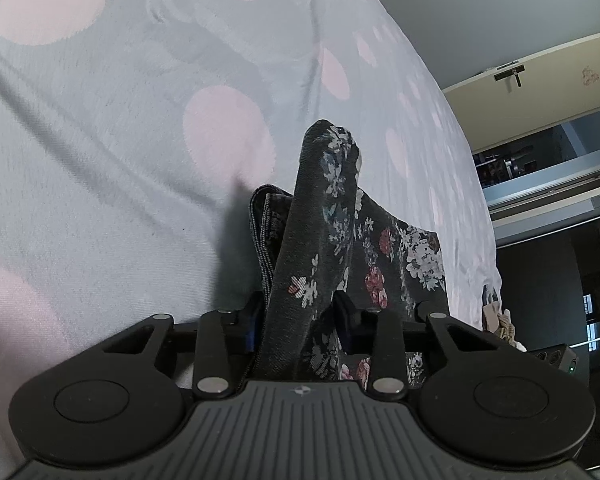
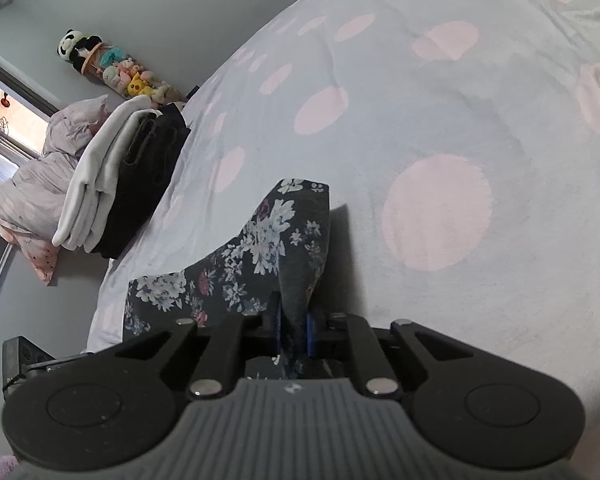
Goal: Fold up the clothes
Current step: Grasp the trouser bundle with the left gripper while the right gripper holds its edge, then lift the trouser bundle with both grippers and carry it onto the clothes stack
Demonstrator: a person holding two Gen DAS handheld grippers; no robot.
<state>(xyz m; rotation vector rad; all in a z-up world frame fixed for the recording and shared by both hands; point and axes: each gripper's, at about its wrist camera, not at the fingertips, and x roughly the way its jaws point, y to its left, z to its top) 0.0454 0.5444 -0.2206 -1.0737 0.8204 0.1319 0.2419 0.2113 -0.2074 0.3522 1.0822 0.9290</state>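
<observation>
A dark grey floral garment (image 1: 400,252) lies on the bed, and both grippers hold it. In the left wrist view a bunched fold of it (image 1: 324,208) rises up out of my left gripper (image 1: 300,312), which is shut on the cloth. In the right wrist view the same floral garment (image 2: 260,240) spreads to the left, with one corner peaking upward. My right gripper (image 2: 294,328) is shut on its edge, the blue pads (image 2: 310,334) pressed against the fabric.
The bed has a pale sheet with large pink dots (image 2: 436,212). A stack of folded white and black clothes (image 2: 124,176) sits at the bed's far end beside a crumpled pink duvet (image 2: 32,188). Plush toys (image 2: 116,68) hang on the wall. The bed edge (image 1: 488,240) drops off on the right.
</observation>
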